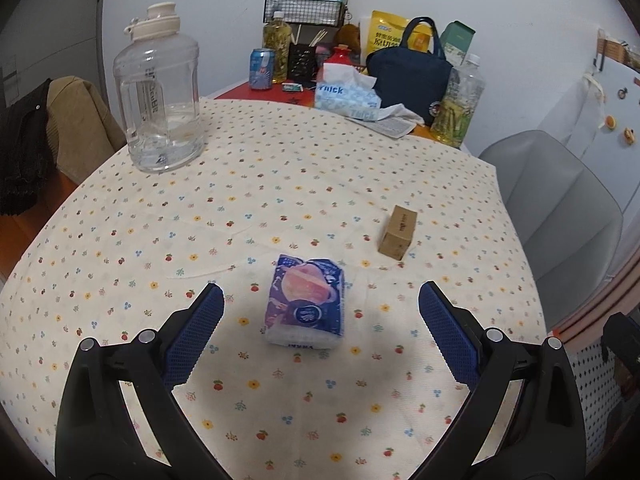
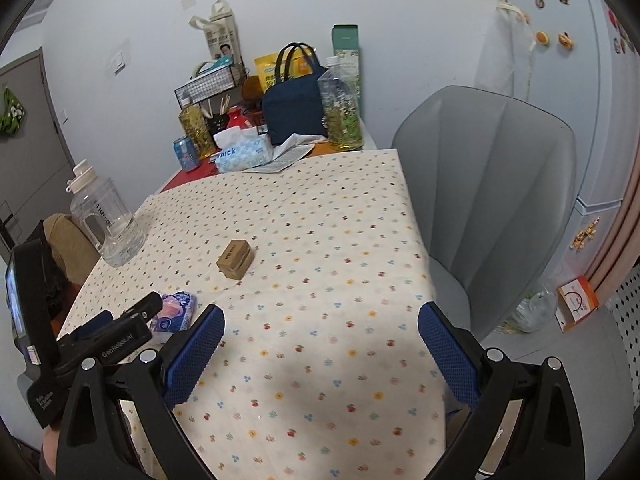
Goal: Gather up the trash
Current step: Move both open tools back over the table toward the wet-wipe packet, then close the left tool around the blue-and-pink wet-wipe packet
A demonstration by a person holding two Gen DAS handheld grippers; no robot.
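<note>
A tall clear plastic water jug point(image 1: 160, 92) with a cream screw cap stands at the far left of the table point(image 1: 100, 280), which is covered by a cream cloth printed with small fruits and flowers. The left gripper point(image 1: 321, 304) hovers low over the cloth, its jaws wide apart, blue knurled pads point(image 1: 200, 332) flanking a soft rectangular tissue packet point(image 1: 306, 302) in glossy purple-and-pink wrap that lies flat between them, touching neither. To the right and farther off rests a small brown cardboard box point(image 1: 398, 232), matte and sharp-edged. The right gripper point(image 2: 321, 320) is above the table's near right part, jaws also spread and holding nothing. A smooth grey moulded chair point(image 2: 500, 200) stands beside the table's right edge.
</note>
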